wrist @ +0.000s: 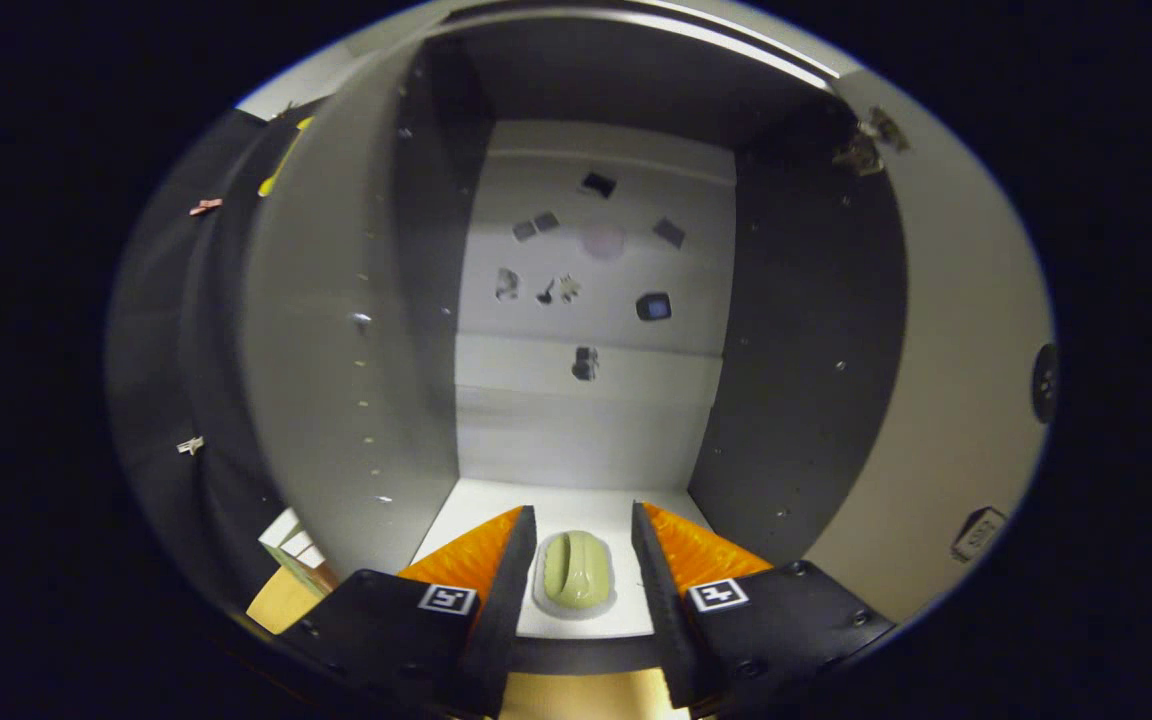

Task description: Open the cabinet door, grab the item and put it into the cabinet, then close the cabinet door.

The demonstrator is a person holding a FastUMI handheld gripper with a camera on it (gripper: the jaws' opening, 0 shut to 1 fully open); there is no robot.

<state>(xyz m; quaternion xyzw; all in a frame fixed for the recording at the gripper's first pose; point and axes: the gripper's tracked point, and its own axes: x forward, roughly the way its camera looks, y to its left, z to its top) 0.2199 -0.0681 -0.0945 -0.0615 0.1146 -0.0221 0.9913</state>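
The cabinet stands open in front of me, its white floor and pale back wall in view. A small pale green item on a whitish base lies on the cabinet floor near the front lip. My gripper is open, one finger on each side of the item with a gap to both, so neither finger touches it. The cabinet door is swung open on the right, with a dark round knob near its outer edge and a hinge at its top.
The dark side walls of the cabinet close in on both sides. Small stickers dot the back wall. A wooden table surface lies under the fingers. Some white boxes sit low at the left, outside the cabinet.
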